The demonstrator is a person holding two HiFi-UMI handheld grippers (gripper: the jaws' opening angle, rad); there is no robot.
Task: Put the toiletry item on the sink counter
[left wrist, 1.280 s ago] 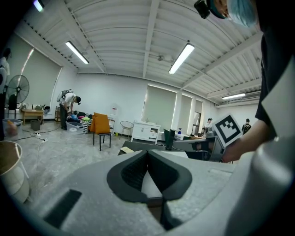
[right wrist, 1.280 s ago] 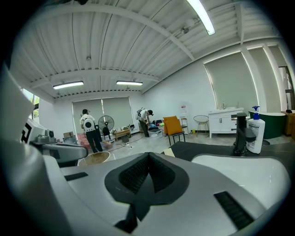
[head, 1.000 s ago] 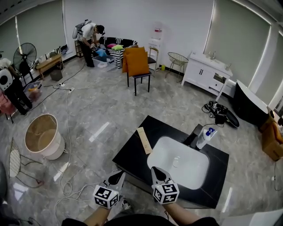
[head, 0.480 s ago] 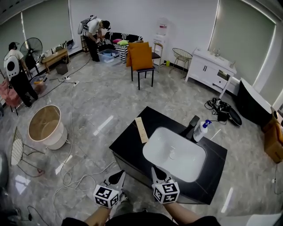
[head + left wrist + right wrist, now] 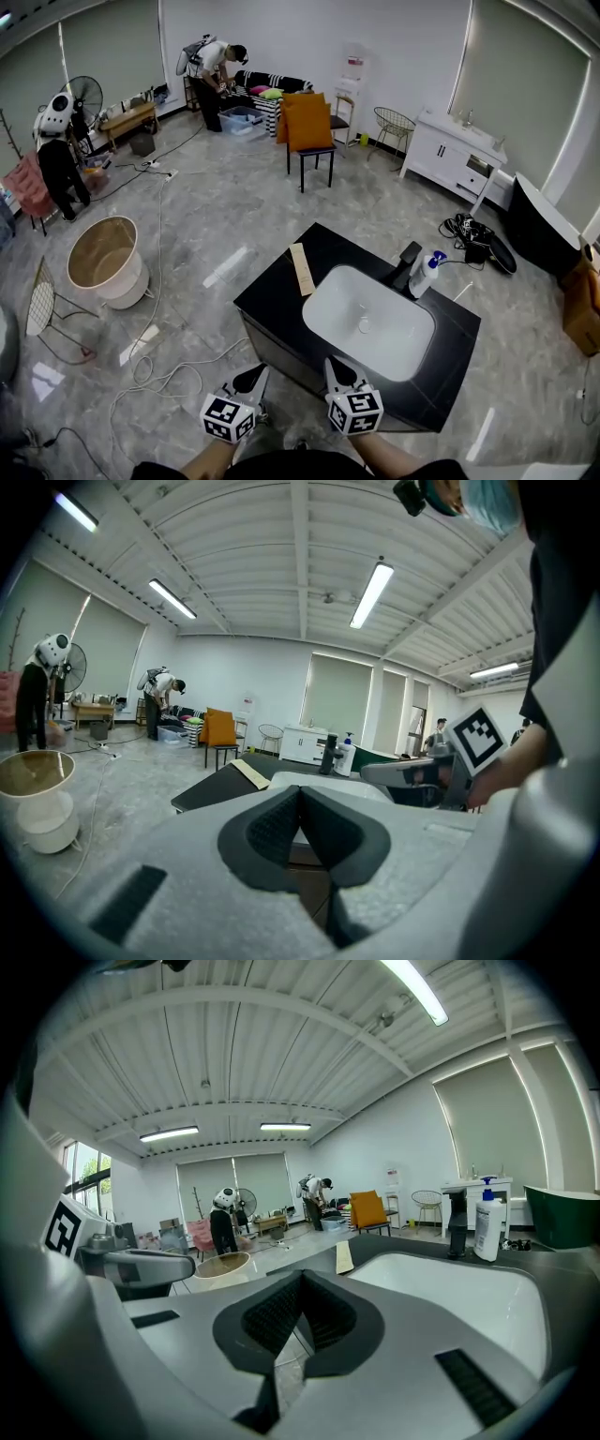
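Since a second ago your head view has swung a little, so the black stone sink counter [image 5: 274, 309] sits further left in it and a person in dark clothes now stands at the far left by the fan; both tongs keep their places at the bottom of the view

Nearest you, the left gripper [image 5: 251, 377] has its jaws pressed together on nothing, and the right gripper [image 5: 337, 371] is the same, closed and empty, both short of the counter's near edge

Beyond them lies the white oval basin [image 5: 323, 298], with a flat tan strip [image 5: 301, 269] on the counter to its left

At the basin's far rim the white plastic pump bottle with the blue top [image 5: 427, 275] already stands upright on the counter, just beside the black faucet [image 5: 407, 265]

Expect that bottle to be smooth, fairly stiff and top-heavy enough to tip, its weight depending on how full it is. You'd best pinch it across the middle of the body, from the side away from the faucet, and leave the thin pump neck alone
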